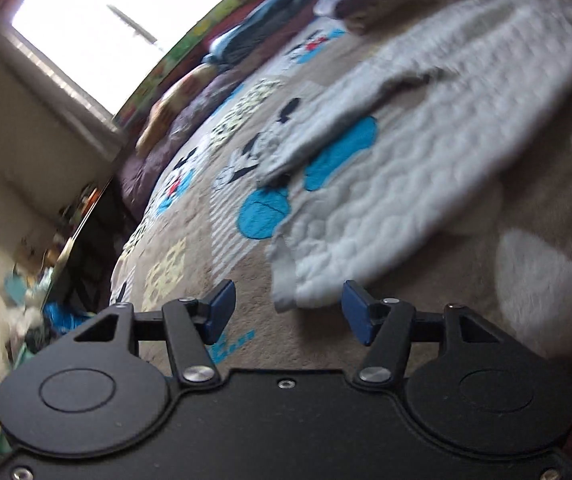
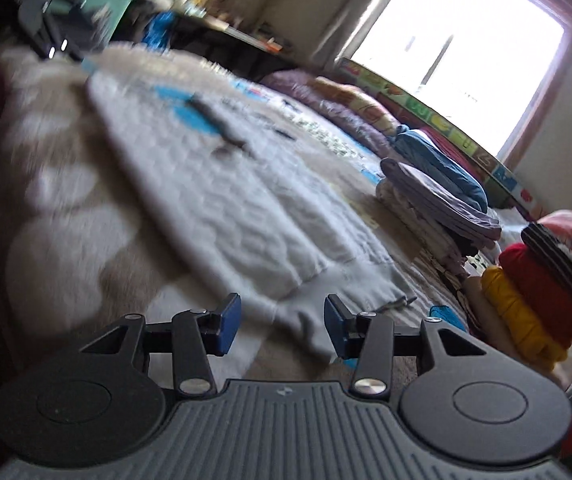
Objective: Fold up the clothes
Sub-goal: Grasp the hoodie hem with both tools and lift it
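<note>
Left wrist view: left hand-held gripper [image 1: 284,312] stands apart, empty, just short of the grey knitted sweater [image 1: 426,168] spread on the bed [image 1: 526,240]. Right hand-held gripper [image 2: 282,326] likewise parted, empty, near its hem.

A bright window [image 2: 458,52] with a dark reddish-brown frame floods the room with daylight, at about one o'clock in the right wrist view. The walls [image 1: 18,128] are cream. A bed fills most of both views, covered by a beige cartoon-print bedspread [image 1: 190,216] with blue patches. A colourful picture panel [image 2: 446,120] runs beneath the window. At ten o'clock, cluttered shelves [image 2: 214,20] line the wall.
</note>
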Motion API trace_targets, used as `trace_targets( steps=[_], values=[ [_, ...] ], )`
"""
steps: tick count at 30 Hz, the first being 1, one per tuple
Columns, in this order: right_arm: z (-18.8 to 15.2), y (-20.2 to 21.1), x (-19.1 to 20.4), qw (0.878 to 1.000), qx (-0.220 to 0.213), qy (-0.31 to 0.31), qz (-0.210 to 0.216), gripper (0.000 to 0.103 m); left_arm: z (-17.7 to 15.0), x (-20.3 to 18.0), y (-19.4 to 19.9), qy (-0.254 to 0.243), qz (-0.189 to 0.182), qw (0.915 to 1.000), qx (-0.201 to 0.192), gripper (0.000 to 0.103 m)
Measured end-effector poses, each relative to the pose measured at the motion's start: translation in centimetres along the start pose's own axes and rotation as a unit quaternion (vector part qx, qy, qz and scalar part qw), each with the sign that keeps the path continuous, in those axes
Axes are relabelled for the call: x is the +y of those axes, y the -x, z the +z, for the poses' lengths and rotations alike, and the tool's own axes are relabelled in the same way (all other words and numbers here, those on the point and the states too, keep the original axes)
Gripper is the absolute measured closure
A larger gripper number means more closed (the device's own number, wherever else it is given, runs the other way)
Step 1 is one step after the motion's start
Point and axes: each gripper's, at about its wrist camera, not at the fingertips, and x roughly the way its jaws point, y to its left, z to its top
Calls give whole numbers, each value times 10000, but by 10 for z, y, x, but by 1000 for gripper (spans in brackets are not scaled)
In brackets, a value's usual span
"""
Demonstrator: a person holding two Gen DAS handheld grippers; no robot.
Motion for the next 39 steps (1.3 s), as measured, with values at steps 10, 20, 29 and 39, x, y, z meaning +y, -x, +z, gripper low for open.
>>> trace_targets(
  steps=[10,20,29,39],
  values=[
    [-8,-13,17,9977,258,560,-279,55,-19,-31,-15,-1130,-120,9935,-91,43],
    [-9,-20,23,9953,178,837,-453,55,-16,-33,-36,-1254,136,9912,-400,43],
    [-12,-31,19,9939,-8,957,-546,51,-16,-26,-45,-890,197,9942,-569,44],
    [-5,-33,7,9977,-185,644,-102,89,-4,-10,-47,-285,179,9974,-638,86]
  ],
)
